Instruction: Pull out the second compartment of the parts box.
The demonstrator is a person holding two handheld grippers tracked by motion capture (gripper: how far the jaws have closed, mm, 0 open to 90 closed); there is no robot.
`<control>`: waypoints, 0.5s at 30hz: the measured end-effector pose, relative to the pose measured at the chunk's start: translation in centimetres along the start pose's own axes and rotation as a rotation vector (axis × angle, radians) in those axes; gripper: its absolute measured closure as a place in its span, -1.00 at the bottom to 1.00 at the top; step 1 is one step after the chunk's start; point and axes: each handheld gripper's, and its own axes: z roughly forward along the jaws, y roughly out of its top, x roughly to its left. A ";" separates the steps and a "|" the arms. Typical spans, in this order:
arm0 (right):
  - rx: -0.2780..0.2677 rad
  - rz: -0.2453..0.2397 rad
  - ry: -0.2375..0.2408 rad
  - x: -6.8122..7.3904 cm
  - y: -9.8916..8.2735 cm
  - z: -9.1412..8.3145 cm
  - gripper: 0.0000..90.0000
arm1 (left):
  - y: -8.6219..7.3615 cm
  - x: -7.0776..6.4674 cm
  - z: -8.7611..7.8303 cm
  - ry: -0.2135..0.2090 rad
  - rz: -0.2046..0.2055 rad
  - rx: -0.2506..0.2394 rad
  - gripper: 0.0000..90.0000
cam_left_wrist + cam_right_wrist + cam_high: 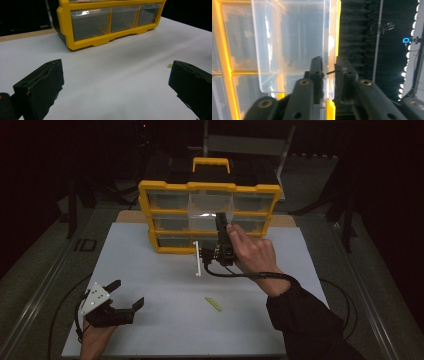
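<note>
Two tongs are at work over the white counter. The right tongs pinch the side wall of a clear drawer, which is pulled partway out of the yellow organizer's middle column, one jaw inside and one outside. The left tongs rest low on the counter, jaws spread wide with nothing between them, well apart from the drawer. A small green stick lies between the two tongs, and a white strip stands just beside the right tongs.
</note>
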 end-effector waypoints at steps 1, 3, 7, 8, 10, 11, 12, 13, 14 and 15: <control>0.000 0.004 -0.001 0.0 -0.1 -0.1 0.54 | 0.0 0.0 0.0 0.000 0.000 0.001 -0.98; -0.004 0.009 -0.011 0.1 -0.1 -0.1 0.54 | 0.0 0.0 0.0 0.000 0.000 0.001 -0.98; -0.014 0.048 -0.032 0.6 -0.7 -0.4 0.04 | 0.0 0.0 0.1 -0.001 -0.002 0.001 -0.98; -0.015 0.064 -0.029 0.9 -0.9 -0.6 -0.10 | 0.0 0.0 0.1 -0.002 0.000 0.002 -0.98; -0.024 0.070 -0.039 1.3 -1.2 -0.8 -0.30 | 0.0 0.0 0.1 -0.002 0.001 0.004 -0.98; -0.020 0.073 -0.037 1.7 -1.3 -0.9 -0.39 | 0.0 0.0 0.1 -0.003 0.001 0.004 -0.98; -0.025 0.074 -0.022 2.0 -1.4 -1.0 -0.43 | 0.0 0.0 0.1 -0.003 0.002 0.004 -0.98; -0.031 0.073 -0.015 2.4 -1.5 -1.1 -0.49 | 0.0 -0.1 0.1 -0.003 0.002 0.005 -0.98; -0.031 0.082 -0.011 2.8 -1.6 -1.2 -0.52 | 0.0 -0.1 0.1 -0.003 0.001 0.005 -0.98; -0.029 0.084 -0.008 3.3 -1.8 -1.3 -0.55 | -0.1 -0.1 0.1 -0.003 0.002 0.005 -0.98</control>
